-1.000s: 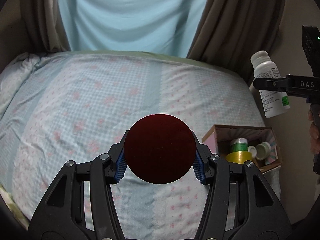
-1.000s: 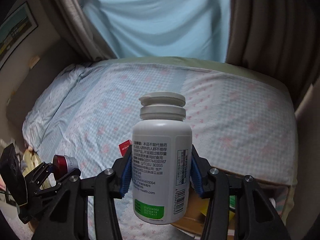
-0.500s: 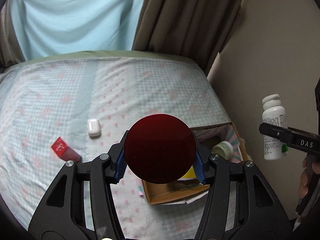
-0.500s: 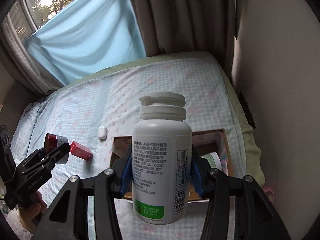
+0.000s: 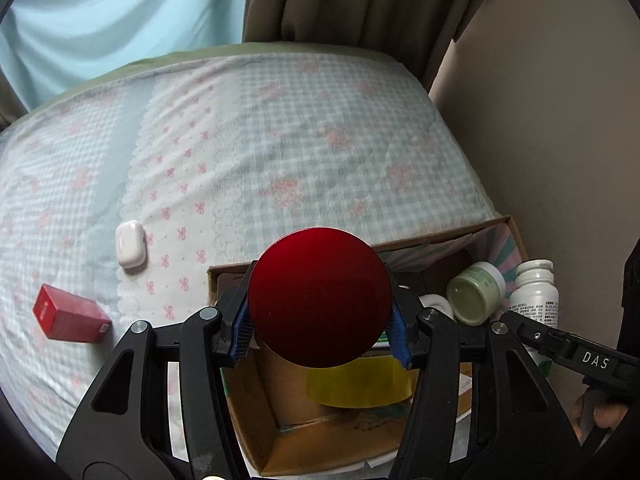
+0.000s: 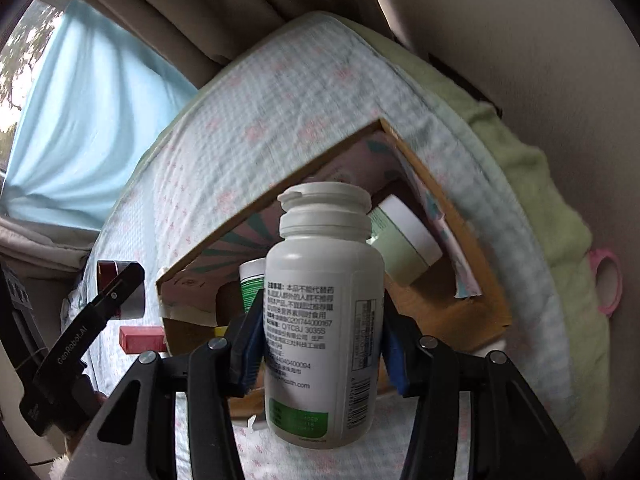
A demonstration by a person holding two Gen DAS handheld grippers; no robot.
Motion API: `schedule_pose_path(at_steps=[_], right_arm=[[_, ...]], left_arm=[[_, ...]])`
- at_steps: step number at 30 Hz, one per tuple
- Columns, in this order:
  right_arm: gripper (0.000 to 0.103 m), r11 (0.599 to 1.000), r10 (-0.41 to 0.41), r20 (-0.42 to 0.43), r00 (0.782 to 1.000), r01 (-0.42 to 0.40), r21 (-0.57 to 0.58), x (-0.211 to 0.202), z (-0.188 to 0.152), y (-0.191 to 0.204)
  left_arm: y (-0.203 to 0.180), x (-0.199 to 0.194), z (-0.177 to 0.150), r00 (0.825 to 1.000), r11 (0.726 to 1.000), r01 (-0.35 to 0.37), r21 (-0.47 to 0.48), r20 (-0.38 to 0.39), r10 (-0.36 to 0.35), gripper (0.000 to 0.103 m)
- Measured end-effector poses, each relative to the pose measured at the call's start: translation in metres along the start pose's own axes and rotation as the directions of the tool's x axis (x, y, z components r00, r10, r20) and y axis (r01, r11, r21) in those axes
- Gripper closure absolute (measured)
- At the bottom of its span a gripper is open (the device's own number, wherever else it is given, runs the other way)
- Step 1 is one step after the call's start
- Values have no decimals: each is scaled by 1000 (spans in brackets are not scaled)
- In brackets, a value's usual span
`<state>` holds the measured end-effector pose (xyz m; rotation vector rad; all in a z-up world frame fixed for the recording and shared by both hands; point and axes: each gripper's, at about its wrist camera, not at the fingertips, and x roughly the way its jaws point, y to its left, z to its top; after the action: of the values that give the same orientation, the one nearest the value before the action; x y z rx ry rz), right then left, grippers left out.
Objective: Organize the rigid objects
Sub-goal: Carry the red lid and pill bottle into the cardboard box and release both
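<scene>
My left gripper (image 5: 320, 332) is shut on a jar with a round red lid (image 5: 319, 297) and holds it above the near left part of an open cardboard box (image 5: 256, 428). My right gripper (image 6: 322, 344) is shut on a white pill bottle (image 6: 324, 320), held over the same box (image 6: 472, 264). The bottle also shows in the left wrist view (image 5: 536, 300) at the box's right side. Inside the box lie a pale green jar (image 5: 474, 298), a yellow tape roll (image 5: 360, 384) and a green-labelled tube (image 6: 252, 284).
The box sits at the bed's right edge, next to a beige wall (image 5: 540, 120). A white earbud case (image 5: 130, 243) and a red box (image 5: 68, 319) lie on the checked bedsheet to the left. Curtains (image 5: 340, 0) hang behind the bed.
Both grippers have moved toward the box and lower, so it fills more of each view. The pill bottle has come down to the box's right side. Both holds are unchanged.
</scene>
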<state>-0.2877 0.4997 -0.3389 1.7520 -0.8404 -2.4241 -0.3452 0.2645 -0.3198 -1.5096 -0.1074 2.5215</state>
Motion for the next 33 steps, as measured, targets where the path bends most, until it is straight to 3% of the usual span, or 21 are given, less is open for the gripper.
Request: schedule_pose_path(at_steps=[7, 11, 12, 13, 14, 15, 19, 25, 33], right_arm=[[57, 1000, -4, 19, 1000, 4, -5, 26, -11, 5], [55, 998, -66, 22, 998, 66, -19, 30, -12, 6], [48, 997, -75, 38, 996, 76, -16, 27, -12, 6], [40, 997, -76, 58, 995, 77, -14, 23, -12, 6], [10, 997, -74, 66, 995, 76, -23, 20, -12, 5], [0, 995, -86, 58, 995, 89, -54, 18, -12, 6], [0, 970, -169, 24, 985, 171, -174, 16, -16, 14], [0, 977, -170, 26, 985, 172, -127, 6, -23, 10], [0, 958, -205, 50, 977, 211, -194, -21, -22, 33]], left_arm=[[2, 32, -17, 996, 999, -27, 35, -78, 30, 52], [1, 35, -17, 992, 997, -52, 48, -112, 58, 52], [2, 35, -16, 991, 998, -54, 43, -121, 58, 38], [3, 31, -16, 992, 998, -46, 36, -118, 50, 2], [5, 26, -15, 994, 999, -38, 28, -100, 41, 2], [7, 21, -15, 996, 999, -31, 24, -87, 33, 0], [11, 8, -17, 995, 998, -47, 33, -84, 49, 0], [16, -16, -18, 996, 997, -68, 26, -63, 69, 0], [20, -63, -25, 996, 996, -82, 20, -35, 82, 0]])
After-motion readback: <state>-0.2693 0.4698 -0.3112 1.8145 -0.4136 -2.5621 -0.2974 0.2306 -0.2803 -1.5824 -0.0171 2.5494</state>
